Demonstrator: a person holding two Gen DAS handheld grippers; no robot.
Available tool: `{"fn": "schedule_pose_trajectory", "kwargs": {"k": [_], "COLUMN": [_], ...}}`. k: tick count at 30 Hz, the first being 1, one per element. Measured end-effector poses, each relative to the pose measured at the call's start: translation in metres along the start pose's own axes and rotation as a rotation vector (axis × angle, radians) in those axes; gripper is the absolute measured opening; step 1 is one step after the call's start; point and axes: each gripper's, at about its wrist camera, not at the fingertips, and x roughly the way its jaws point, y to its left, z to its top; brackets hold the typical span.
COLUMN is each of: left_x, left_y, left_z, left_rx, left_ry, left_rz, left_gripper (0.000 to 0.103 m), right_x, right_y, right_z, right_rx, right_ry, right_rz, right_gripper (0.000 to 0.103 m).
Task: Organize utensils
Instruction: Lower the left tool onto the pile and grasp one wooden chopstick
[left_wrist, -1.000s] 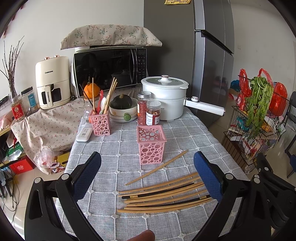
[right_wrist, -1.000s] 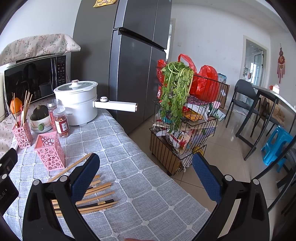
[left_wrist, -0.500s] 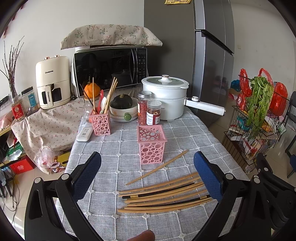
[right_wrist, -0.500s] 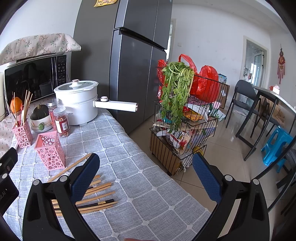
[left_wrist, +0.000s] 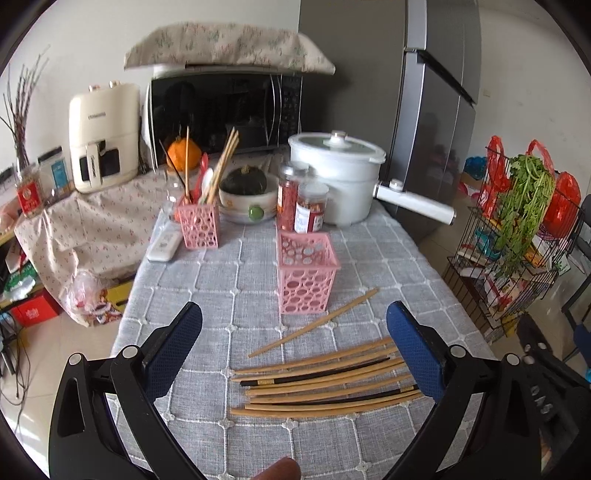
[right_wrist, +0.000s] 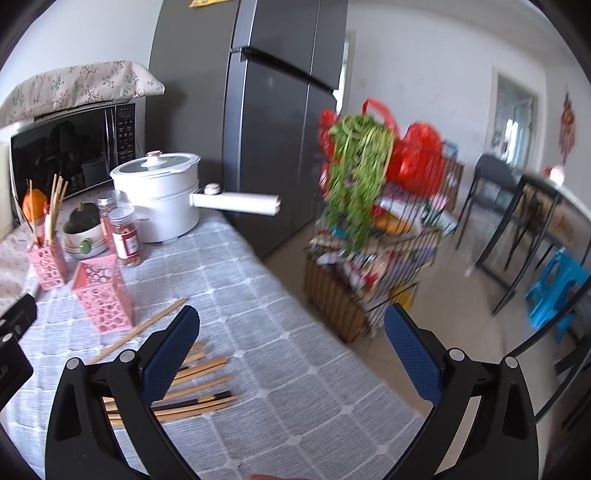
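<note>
The left gripper (left_wrist: 293, 343) hangs over the grey checked tablecloth (left_wrist: 236, 280) with fingers spread wide and empty; the right gripper (right_wrist: 291, 343) is likewise spread and empty, past the table's right edge. A row of chopsticks (left_wrist: 325, 384) lies near, one stray chopstick (left_wrist: 314, 323) just beyond, beside the empty pink basket (left_wrist: 304, 275). Farther left, another pink basket (left_wrist: 198, 225) holds upright utensils

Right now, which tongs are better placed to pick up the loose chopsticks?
Probably the left tongs: open and centred over the chopsticks before the empty pink holder. The right tongs, also open, face past the table edge.
</note>
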Motion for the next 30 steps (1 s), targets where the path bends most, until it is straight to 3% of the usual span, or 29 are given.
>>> {"fn": "schedule_pose_trajectory", "kwargs": {"k": [4, 8, 14, 18, 23, 26, 30], "left_x": [0.041, 0.078, 0.101, 0.12, 0.165, 0.205, 0.242], "left_y": [0.007, -0.017, -0.073, -0.117, -0.163, -0.18, -0.184], "left_z": [-0.004, -0.001, 0.002, 0.004, 0.023, 0.028, 0.022], "left_rx": [0.057, 0.169, 0.33, 0.496, 0.611, 0.646, 0.704], "left_ry": [0.163, 0.306, 0.379, 0.411, 0.446, 0.546, 0.616], "left_rz": [-0.046, -0.139, -0.275, -0.333, -0.279, -0.244, -0.194], "left_gripper": [0.096, 0.096, 0.096, 0.096, 0.096, 0.096, 0.094], "right_x": [0.032, 0.058, 0.082, 0.09, 0.096, 0.098, 0.1], "right_y": [-0.036, -0.073, -0.092, -0.101, -0.111, -0.116, -0.12], "right_z": [0.001, -0.004, -0.009, -0.012, -0.011, -0.012, -0.012], "right_rx": [0.168, 0.325, 0.418, 0.482, 0.535, 0.545, 0.548], "right_ry": [0.213, 0.35, 0.467, 0.546, 0.578, 0.586, 0.608], "right_rz": [0.133, 0.175, 0.24, 0.28, 0.277, 0.284, 0.3], "right_gripper": [0.098, 0.098, 0.098, 0.098, 0.098, 0.098, 0.098]}}
